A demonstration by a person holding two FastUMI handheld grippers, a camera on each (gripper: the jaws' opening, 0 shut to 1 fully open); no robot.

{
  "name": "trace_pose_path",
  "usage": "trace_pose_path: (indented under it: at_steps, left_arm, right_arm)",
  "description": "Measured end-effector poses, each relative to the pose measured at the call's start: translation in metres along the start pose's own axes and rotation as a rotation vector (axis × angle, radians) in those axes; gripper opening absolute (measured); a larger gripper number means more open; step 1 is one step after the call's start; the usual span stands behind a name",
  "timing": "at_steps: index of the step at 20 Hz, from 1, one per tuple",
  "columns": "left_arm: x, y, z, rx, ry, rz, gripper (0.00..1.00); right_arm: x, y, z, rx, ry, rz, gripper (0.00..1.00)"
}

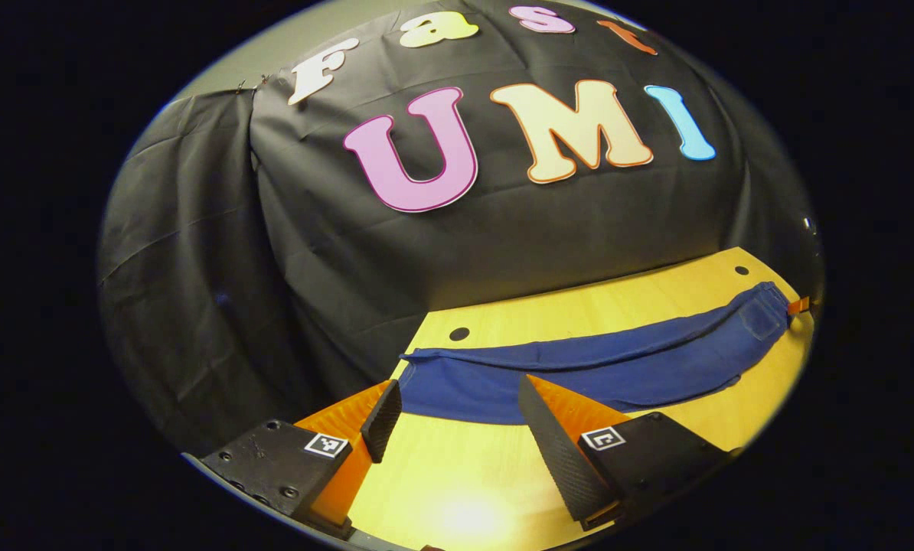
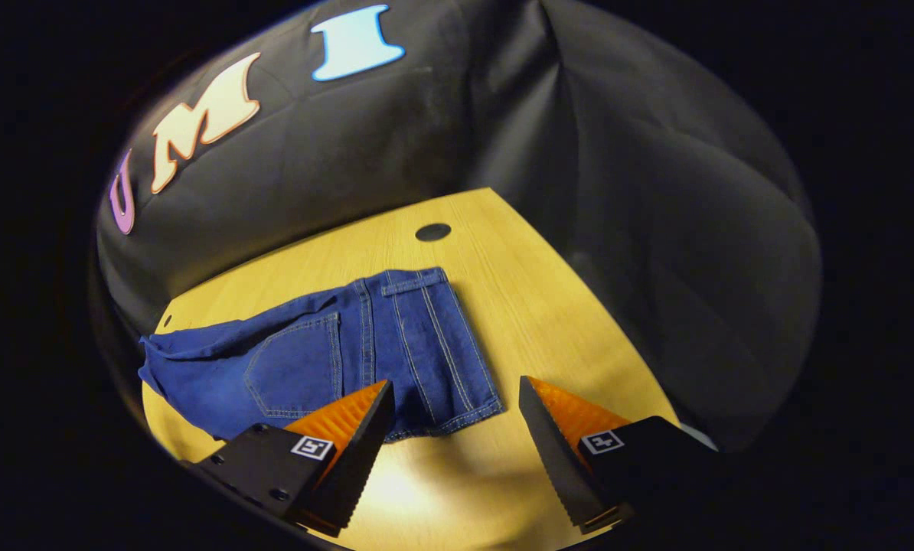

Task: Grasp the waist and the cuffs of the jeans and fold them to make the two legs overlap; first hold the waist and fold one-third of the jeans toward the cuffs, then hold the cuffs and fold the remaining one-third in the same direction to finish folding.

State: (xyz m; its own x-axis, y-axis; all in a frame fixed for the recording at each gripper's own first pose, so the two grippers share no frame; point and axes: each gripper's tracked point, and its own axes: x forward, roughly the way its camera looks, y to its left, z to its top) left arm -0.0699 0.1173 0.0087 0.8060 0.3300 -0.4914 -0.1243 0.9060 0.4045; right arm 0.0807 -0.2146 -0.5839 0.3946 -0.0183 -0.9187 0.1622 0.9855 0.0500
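Blue jeans lie flat and lengthwise across the yellow wooden table. Their narrow leg end is at the left of the left gripper view and the waist at the far right. My left gripper is open just in front of the leg end's near edge, holding nothing. In the right gripper view the jeans show a back pocket, with the waistband on the side nearest me. My right gripper is open at the waist's near corner, its left fingertip over the jeans' edge.
The black cloth wall rises close behind the table's far edge. Round holes sit in the tabletop. The table's right edge drops off beside the waist. Bare wood lies in front of both grippers.
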Motion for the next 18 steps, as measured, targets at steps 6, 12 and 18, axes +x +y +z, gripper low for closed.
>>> trace_pose_path:
  at_steps: [6, 12, 18]
  left_arm:
    - [-0.017, -0.003, 0.008, -0.012, -0.005, 0.024, 0.95]
    - [-0.018, 0.0, 0.022, -0.024, -0.043, 0.001, 0.95]
    - [0.008, 0.008, 0.025, -0.047, -0.047, -0.059, 0.94]
  right_arm:
    - [0.006, 0.018, -0.002, -0.067, 0.004, 0.055, 0.49]
    - [-0.014, 0.012, 0.027, -0.111, -0.113, -0.025, 0.02]
    - [-0.06, 0.054, 0.081, -0.125, -0.269, 0.002, 0.05]
